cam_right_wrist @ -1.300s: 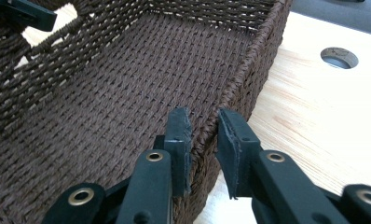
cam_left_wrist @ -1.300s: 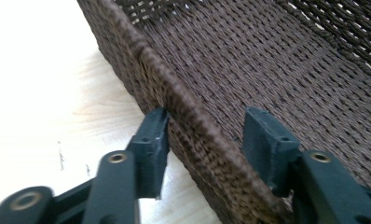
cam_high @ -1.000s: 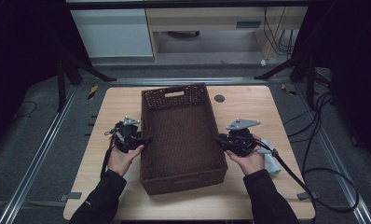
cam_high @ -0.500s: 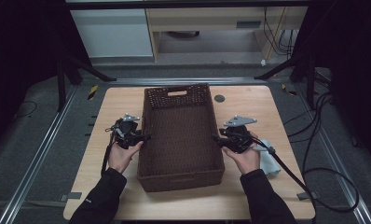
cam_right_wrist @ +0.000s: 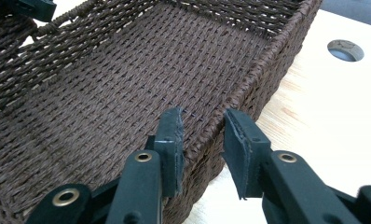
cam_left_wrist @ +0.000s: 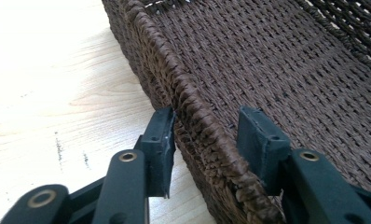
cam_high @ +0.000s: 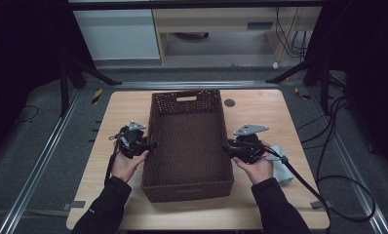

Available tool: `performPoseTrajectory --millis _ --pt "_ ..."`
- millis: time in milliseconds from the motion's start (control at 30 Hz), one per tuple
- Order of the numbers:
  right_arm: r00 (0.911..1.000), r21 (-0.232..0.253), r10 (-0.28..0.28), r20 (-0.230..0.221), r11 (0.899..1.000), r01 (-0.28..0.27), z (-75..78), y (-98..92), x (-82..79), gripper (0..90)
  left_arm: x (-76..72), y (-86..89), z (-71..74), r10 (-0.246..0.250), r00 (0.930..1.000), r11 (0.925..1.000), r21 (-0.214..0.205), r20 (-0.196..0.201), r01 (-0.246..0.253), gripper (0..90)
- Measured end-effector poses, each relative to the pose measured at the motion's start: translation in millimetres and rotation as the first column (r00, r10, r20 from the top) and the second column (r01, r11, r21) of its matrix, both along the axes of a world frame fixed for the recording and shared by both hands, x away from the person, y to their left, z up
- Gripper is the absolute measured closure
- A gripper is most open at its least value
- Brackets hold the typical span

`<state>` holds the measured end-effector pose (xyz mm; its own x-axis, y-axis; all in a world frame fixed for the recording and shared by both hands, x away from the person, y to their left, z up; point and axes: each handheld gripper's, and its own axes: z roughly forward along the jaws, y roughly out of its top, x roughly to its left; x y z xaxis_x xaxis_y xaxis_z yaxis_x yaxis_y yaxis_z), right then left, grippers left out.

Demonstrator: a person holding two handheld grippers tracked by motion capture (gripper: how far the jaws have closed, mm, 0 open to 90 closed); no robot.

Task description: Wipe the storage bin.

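Observation:
A dark brown woven basket [cam_high: 187, 187] stands empty in the middle of the wooden table [cam_high: 265, 112]. My left gripper [cam_high: 150, 145] straddles its left rim [cam_left_wrist: 193, 107]. The jaws have just been closing; the outer pad [cam_left_wrist: 162, 140] lies against the weave and the inner pad [cam_left_wrist: 258, 140] stands off it. My right gripper [cam_high: 227, 146] straddles the right rim [cam_right_wrist: 249, 88]. Its jaws have just been opening, and the pads [cam_right_wrist: 172, 140] stand a little apart from the rim. Both grippers [cam_left_wrist: 209, 135] [cam_right_wrist: 202, 128] are open.
A pale blue cloth [cam_high: 281, 165] lies on the table under the right hand. A round hole [cam_high: 229, 103] sits in the tabletop beyond the basket's far right corner. Cables [cam_high: 338, 190] trail off the table's right side. Dark stands flank the table.
The basket's near end has shifted slightly to the left. Both hands have stayed at the basket's sides.

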<state>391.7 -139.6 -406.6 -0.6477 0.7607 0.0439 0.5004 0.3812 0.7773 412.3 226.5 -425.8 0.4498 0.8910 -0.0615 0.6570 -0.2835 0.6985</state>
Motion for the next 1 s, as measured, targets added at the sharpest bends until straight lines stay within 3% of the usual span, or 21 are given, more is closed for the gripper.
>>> performPoseTrajectory --millis 167,300,500,567,733,833,1000 --pt "0.9976 0.025 -0.03 0.062 0.999 0.029 9.5 -8.9 -0.4 54.3 2.4 -0.6 0.5 -0.001 1.0 0.9999 0.012 -0.009 0.001 58.1" --pt "0.9921 0.034 -0.085 0.092 0.996 0.083 15.3 -23.6 0.2 50.4 5.2 0.4 1.1 -0.004 0.9999 0.9998 0.019 -0.014 0.004 59.7" --pt "0.9818 0.019 -0.172 0.082 0.985 0.171 10.3 -47.3 6.1 47.0 7.5 3.0 2.9 -0.004 0.9995 0.9997 0.023 -0.032 0.005 62.8" --pt "0.977 -0.011 -0.196 0.084 0.98 0.198 7.2 -52.8 7.4 45.8 7.1 2.6 3.4 0.0 0.9995 0.9995 0.03 -0.031 0.001 63.6" --pt "0.9717 -0.048 -0.226 0.069 0.972 0.23 0.1 -62.2 8.7 45.1 7.1 6.4 4.4 0.006 0.9991 0.9998 0.019 -0.041 -0.005 64.4" --pt "0.9701 -0.047 -0.236 0.058 0.97 0.238 -2.4 -67.0 8.0 45.0 6.9 9.8 5.0 0.01 0.9989 0.9998 0.015 -0.046 -0.009 65.0" --pt "0.9623 -0.072 -0.266 0.055 0.96 0.27 -7.1 -75.3 5.3 44.1 5.5 9.9 5.6 0.008 0.9989 0.9994 0.033 -0.047 -0.007 65.5"
